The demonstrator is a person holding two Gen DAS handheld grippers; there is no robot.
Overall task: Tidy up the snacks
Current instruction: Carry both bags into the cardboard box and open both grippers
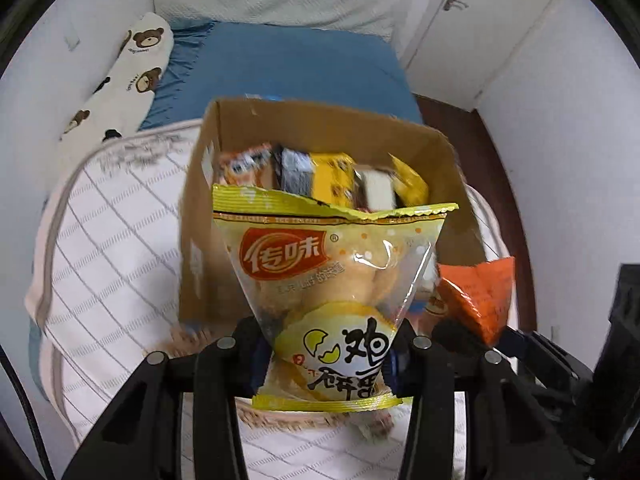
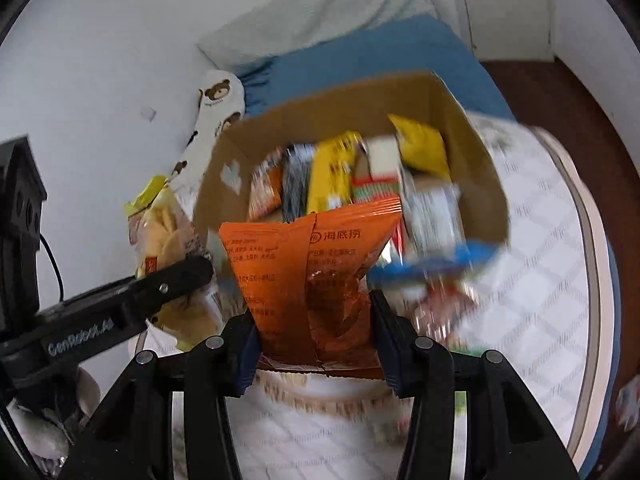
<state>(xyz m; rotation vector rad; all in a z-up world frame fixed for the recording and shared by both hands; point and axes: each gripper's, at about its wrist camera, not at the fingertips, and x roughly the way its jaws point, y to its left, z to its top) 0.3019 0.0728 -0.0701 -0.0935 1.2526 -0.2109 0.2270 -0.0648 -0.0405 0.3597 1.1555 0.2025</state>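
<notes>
An open cardboard box (image 1: 228, 128) (image 2: 472, 128) stands on a white quilted mat, holding several upright snack packs (image 1: 328, 176) (image 2: 332, 176). My left gripper (image 1: 326, 356) is shut on a yellow egg-biscuit bag (image 1: 332, 280), held upright just in front of the box. My right gripper (image 2: 316, 340) is shut on an orange snack bag (image 2: 304, 272), held in front of the box's near wall. The orange bag also shows in the left wrist view (image 1: 480, 296), and the yellow bag in the right wrist view (image 2: 168, 232), with the left gripper's finger (image 2: 176, 280) across it.
The quilted mat (image 1: 112, 240) (image 2: 540, 280) lies on a blue-sheeted bed (image 1: 288, 68). A bear-print pillow (image 1: 128, 76) lies along the white wall at left. Loose blurred snack packs (image 2: 440, 272) lie to the right of the orange bag. Dark wooden floor (image 2: 560, 92) is at right.
</notes>
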